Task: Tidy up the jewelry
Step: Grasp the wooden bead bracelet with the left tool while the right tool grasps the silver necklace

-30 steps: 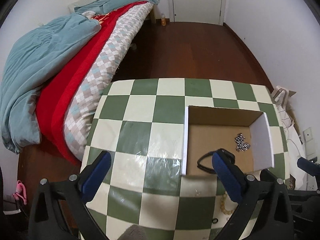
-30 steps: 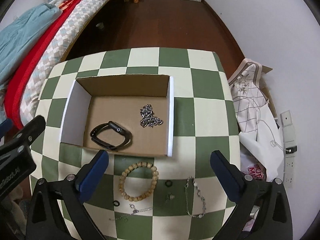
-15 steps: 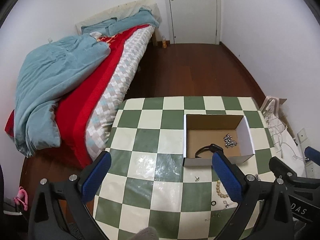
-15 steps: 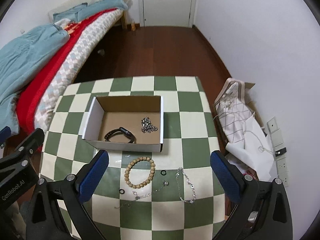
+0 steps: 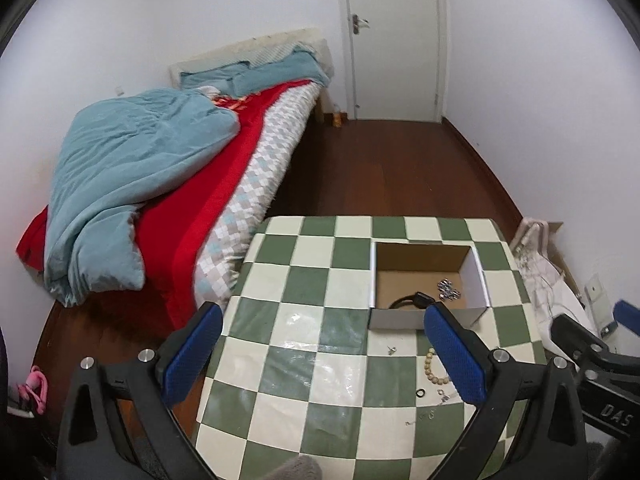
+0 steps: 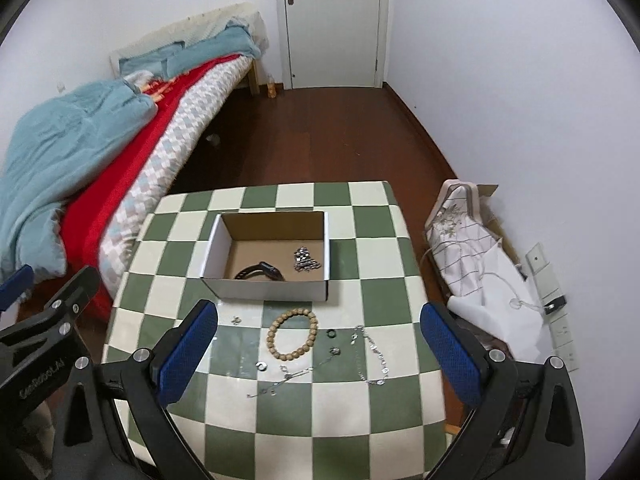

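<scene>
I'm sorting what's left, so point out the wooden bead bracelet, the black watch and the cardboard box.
wooden bead bracelet [image 6: 293, 335], right wrist view, on its left beads.
black watch [image 6: 269, 270], right wrist view, on its face.
cardboard box [image 6: 266, 290], right wrist view, on its near white wall.

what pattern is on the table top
A green and cream checkerboard covers the table top, clearest in the right wrist view.

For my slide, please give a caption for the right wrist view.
Open right gripper above a beaded bracelet and chains beside the box.
</scene>
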Demonstrator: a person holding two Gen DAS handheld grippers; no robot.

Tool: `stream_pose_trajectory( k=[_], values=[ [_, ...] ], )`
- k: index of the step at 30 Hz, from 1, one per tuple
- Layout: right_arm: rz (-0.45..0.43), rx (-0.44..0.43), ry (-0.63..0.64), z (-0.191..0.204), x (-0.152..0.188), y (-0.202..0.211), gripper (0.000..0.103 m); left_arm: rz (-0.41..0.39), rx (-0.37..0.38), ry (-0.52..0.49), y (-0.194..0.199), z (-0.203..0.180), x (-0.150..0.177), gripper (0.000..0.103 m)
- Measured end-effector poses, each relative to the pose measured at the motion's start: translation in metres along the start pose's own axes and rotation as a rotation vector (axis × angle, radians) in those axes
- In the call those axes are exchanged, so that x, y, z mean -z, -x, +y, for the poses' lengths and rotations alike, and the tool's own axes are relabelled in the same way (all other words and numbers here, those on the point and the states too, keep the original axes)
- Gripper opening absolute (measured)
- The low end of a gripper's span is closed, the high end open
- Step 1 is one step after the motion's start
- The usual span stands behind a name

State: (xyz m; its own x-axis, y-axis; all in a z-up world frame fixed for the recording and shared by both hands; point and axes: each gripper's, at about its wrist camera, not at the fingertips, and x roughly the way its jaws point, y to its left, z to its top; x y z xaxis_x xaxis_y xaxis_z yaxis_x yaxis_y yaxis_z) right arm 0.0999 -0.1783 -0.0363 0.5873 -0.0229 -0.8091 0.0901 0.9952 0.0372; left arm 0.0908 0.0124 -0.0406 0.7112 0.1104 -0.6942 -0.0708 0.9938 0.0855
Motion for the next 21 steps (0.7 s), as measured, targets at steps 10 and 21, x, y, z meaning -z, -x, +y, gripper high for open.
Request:
stream_pose_trajectory(
  k=[10,21],
  values=[
    [0.164,0.007,-0.185,-0.065,0.059,-0.075,0.063,0.151,-0.144,-0.071,-0.069,-0.01,0.067,0.103],
    [0.304,0.074,-0.234,-0.114,0.114,-0.184,0.063,0.246,-0.163,-0.154,-0.132,-0.052,0.095,0.103]
  ],
)
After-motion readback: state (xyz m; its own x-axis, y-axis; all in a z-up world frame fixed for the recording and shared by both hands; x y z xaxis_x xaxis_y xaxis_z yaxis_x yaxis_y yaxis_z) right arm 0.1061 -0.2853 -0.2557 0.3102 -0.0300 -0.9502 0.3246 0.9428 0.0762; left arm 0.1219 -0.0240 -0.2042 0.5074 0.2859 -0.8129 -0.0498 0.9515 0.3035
